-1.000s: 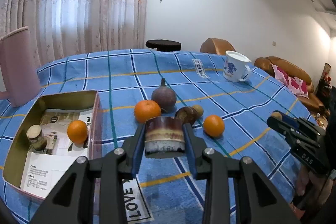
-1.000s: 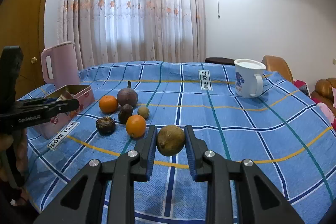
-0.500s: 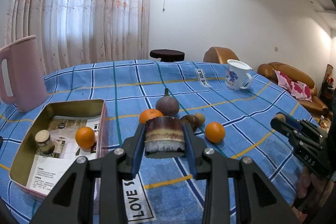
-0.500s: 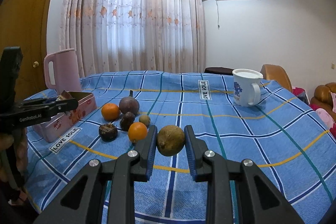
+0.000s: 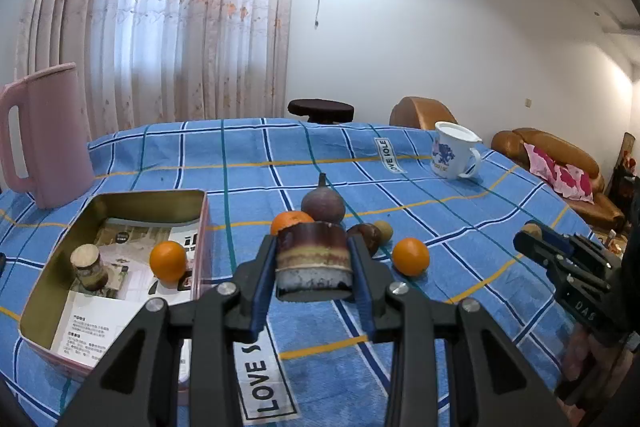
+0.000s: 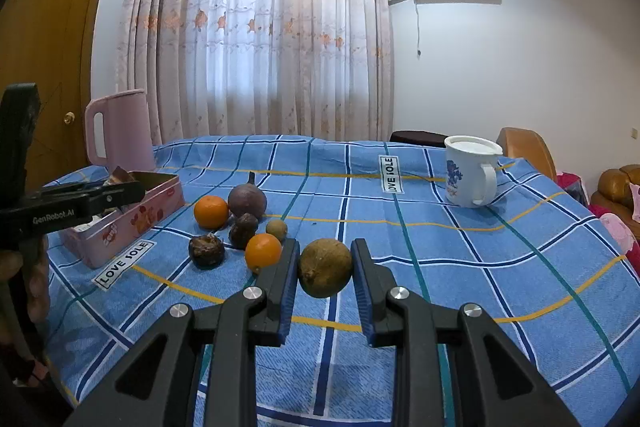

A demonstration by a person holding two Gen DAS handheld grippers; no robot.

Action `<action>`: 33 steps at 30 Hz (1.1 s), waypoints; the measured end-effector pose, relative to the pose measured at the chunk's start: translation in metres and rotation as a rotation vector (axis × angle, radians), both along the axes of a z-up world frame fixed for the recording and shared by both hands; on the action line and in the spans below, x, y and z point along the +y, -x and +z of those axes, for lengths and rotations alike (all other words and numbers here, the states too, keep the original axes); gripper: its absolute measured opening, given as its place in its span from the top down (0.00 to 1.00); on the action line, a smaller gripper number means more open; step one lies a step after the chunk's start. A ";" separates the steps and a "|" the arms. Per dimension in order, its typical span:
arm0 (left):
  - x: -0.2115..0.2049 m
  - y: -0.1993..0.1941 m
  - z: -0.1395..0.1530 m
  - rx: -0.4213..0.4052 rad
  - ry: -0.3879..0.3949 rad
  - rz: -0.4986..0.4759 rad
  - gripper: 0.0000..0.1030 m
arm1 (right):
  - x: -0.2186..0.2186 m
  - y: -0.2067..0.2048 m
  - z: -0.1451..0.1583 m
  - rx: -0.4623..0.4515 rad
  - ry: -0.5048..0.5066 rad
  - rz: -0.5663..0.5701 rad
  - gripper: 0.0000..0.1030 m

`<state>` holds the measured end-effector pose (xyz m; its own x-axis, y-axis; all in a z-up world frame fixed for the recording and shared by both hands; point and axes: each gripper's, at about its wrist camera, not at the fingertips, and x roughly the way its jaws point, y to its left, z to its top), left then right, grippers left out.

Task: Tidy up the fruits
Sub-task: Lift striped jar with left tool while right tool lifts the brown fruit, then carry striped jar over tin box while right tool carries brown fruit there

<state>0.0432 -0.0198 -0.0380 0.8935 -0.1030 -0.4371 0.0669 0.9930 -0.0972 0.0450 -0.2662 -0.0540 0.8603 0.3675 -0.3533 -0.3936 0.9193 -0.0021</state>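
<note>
My left gripper [image 5: 314, 263] is shut on a short brown banded cylinder [image 5: 313, 257], held above the blue checked cloth, right of the open pink tin [image 5: 120, 195]. The tin holds an orange [image 5: 168, 261] and a small jar [image 5: 89, 265]. My right gripper [image 6: 325, 267] is shut on a brown-green round fruit [image 6: 325, 267], held above the cloth. On the table lies a cluster: two oranges [image 6: 211, 211] [image 6: 263, 250], a large purple fruit [image 6: 247, 202], dark fruits [image 6: 206, 251] [image 6: 243, 229] and a small green one [image 6: 276, 228].
A pink jug [image 5: 44, 135] stands behind the tin at the left. A white mug [image 6: 470, 171] stands at the far right of the table. Brown sofas [image 5: 560, 163] and a dark stool [image 5: 320, 109] lie beyond the table's edge.
Both grippers have risen and tilted up, still holding their objects; the table and fruits sit lower in both views. The fruits on the cloth have not moved.
</note>
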 end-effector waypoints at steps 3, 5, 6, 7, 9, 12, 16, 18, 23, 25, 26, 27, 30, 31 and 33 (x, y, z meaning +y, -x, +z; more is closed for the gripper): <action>0.001 0.001 0.001 -0.001 0.003 0.000 0.64 | 0.002 0.000 0.001 0.000 0.014 -0.004 0.73; 0.002 0.001 0.001 0.001 0.003 0.001 0.64 | 0.004 0.000 0.004 -0.001 0.020 0.002 0.73; 0.003 0.001 0.001 0.003 0.004 0.003 0.64 | 0.005 0.000 0.006 -0.002 0.020 0.007 0.73; 0.003 0.001 0.001 0.005 0.005 0.005 0.64 | 0.006 0.000 0.007 -0.003 0.019 0.011 0.73; 0.005 0.001 0.002 0.010 0.007 0.011 0.64 | 0.009 -0.002 0.012 -0.003 0.013 0.027 0.73; 0.008 0.002 0.004 0.010 -0.002 0.024 0.64 | 0.015 -0.005 0.016 -0.002 0.023 0.040 0.73; 0.017 0.001 0.007 0.019 -0.008 0.048 0.64 | 0.023 -0.012 0.021 0.010 0.021 0.063 0.73; 0.025 0.001 0.009 0.024 -0.008 0.067 0.64 | 0.032 -0.014 0.029 0.000 0.027 0.080 0.73; 0.053 0.003 0.017 0.032 -0.011 0.128 0.64 | 0.060 -0.020 0.056 -0.020 0.026 0.153 0.73; 0.065 0.003 0.019 0.040 -0.015 0.150 0.64 | 0.072 -0.023 0.064 -0.018 0.030 0.178 0.73; 0.072 0.004 0.020 0.043 -0.020 0.162 0.64 | 0.081 -0.026 0.069 -0.011 0.025 0.204 0.73; 0.077 0.004 0.020 0.045 -0.025 0.169 0.64 | 0.088 -0.028 0.072 -0.003 0.019 0.224 0.73; 0.100 0.003 0.020 0.067 -0.044 0.218 0.64 | 0.116 -0.035 0.080 0.017 0.019 0.287 0.73; 0.107 0.002 0.020 0.076 -0.042 0.230 0.64 | 0.127 -0.037 0.082 0.014 0.028 0.305 0.73; 0.123 0.001 0.018 0.093 -0.034 0.262 0.64 | 0.149 -0.040 0.083 0.007 0.053 0.340 0.73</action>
<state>0.0422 0.1034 -0.0202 0.8436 0.1425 -0.5178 -0.2006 0.9780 -0.0577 0.0846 -0.1172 0.0291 0.6891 0.6140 -0.3850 -0.6777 0.7341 -0.0421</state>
